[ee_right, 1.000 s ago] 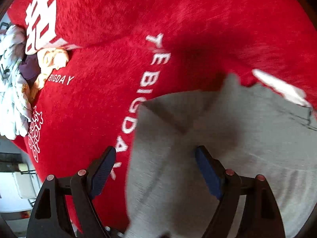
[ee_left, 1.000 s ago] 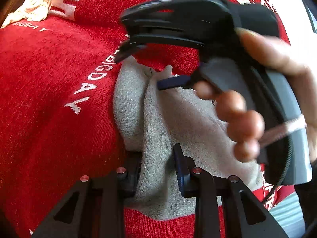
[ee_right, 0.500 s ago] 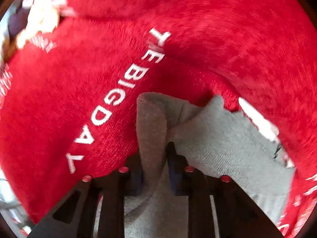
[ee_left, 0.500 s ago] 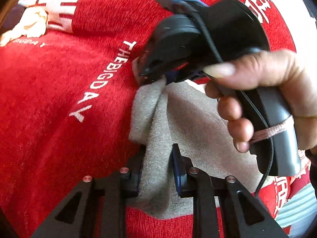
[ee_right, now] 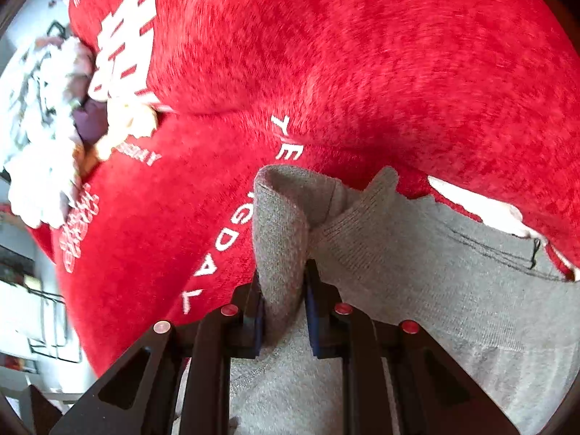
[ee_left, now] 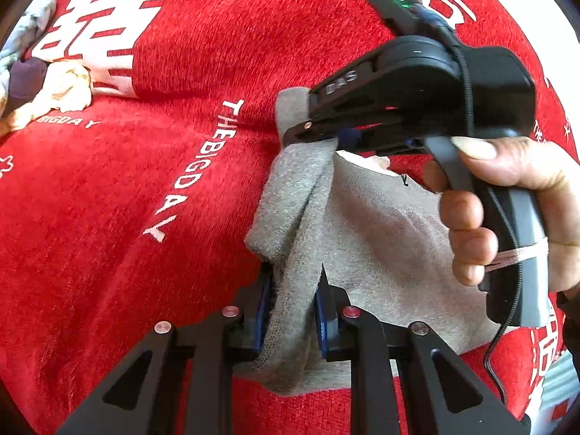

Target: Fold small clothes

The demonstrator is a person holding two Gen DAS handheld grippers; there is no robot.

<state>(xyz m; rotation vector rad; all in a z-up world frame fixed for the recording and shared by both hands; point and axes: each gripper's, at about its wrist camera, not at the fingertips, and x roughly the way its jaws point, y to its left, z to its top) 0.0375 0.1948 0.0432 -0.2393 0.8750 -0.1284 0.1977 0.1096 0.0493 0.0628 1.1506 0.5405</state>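
Note:
A small grey knit garment (ee_left: pixel 380 246) lies on a red cloth with white lettering (ee_left: pixel 108 217). My left gripper (ee_left: pixel 293 290) is shut on its near left edge, the fabric bunched between the blue pads. My right gripper (ee_left: pixel 315 134), held by a person's hand (ee_left: pixel 507 181), is shut on the same edge farther away. In the right wrist view the right gripper (ee_right: pixel 282 290) pinches a raised fold of the grey garment (ee_right: pixel 435 272), which curls over above the pads. A white label shows at the garment's far edge.
A heap of small pale and purple clothes (ee_left: pixel 47 83) sits at the far left of the red cloth; in the right wrist view the heap (ee_right: pixel 47 145) lies by the cloth's left edge. Beyond that edge are a pale floor and furniture.
The right gripper went from wide open over the grey garment to shut on its edge. Both grippers have lifted the left edge off the red cloth, so it now stands up as a fold.

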